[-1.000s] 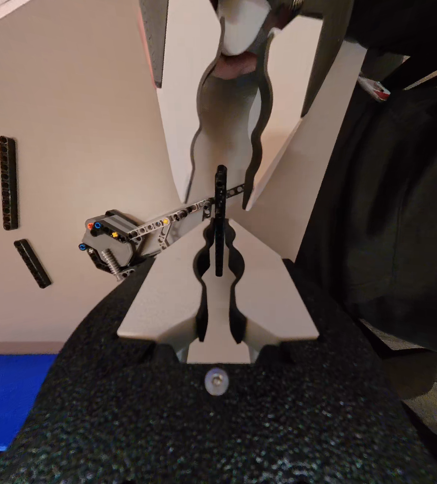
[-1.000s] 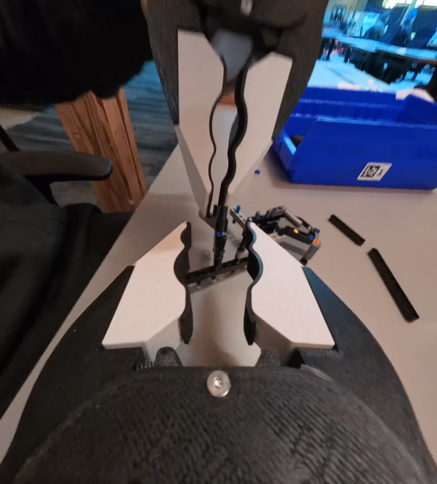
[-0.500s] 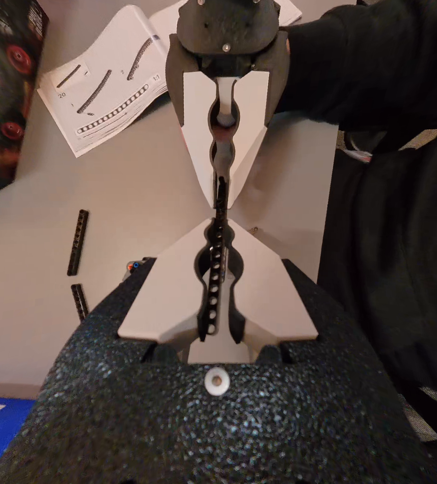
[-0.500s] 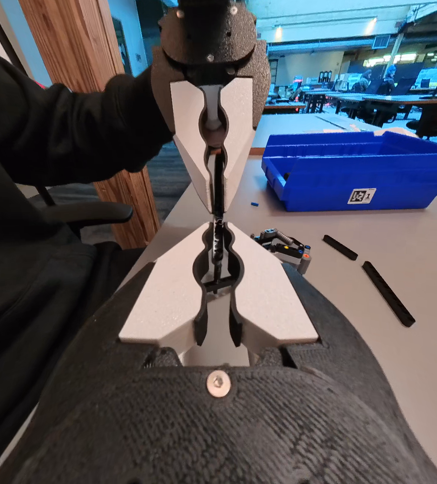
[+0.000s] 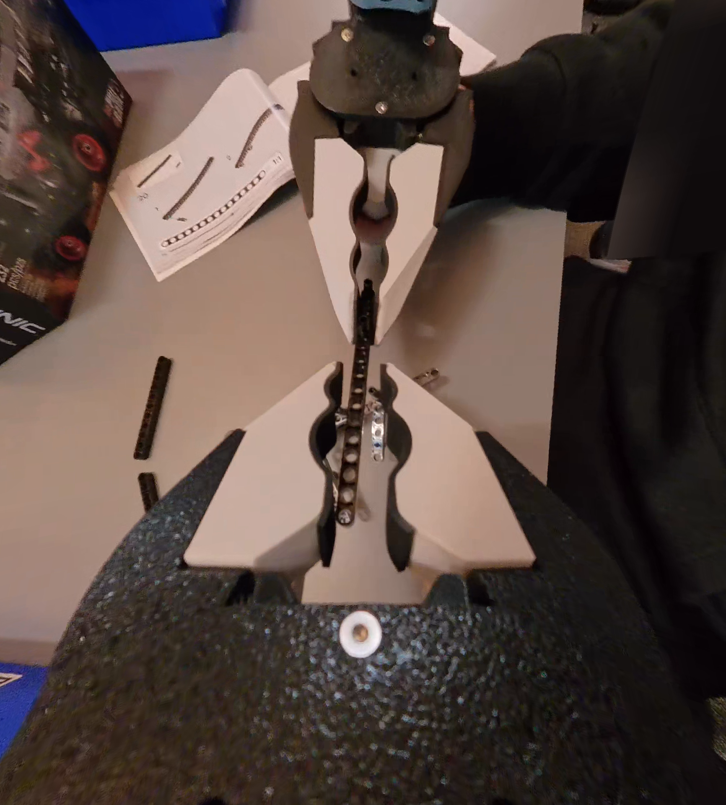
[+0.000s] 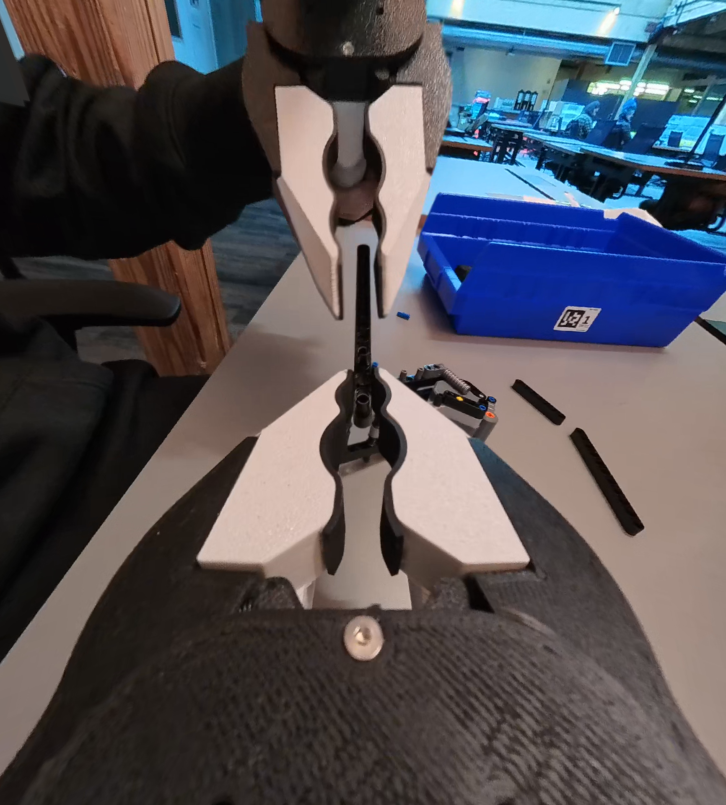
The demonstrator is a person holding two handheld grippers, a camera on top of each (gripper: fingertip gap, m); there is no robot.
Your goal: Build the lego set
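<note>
A long black beam with a row of holes spans between my two grippers, which face each other tip to tip. My right gripper is shut on one end of it; it also shows at the top of the left wrist view. My left gripper is open a little, its jaws standing either side of the beam without touching it, as the right wrist view shows. The grey assembly with a spring sits just behind my right finger; whether the beam is joined to it is hidden.
Two loose black beams lie on the grey table. A blue bin stands at the back. An open instruction booklet and the set's box lie beyond. A wooden post and a chair armrest stand off the table's edge. Only a small space, under 4 cm, lies between the two pairs of fingers.
My right gripper has closed on the black beam. My left gripper, shut on it half a second ago, has opened slightly. Both grippers have risen and now look down the table.
</note>
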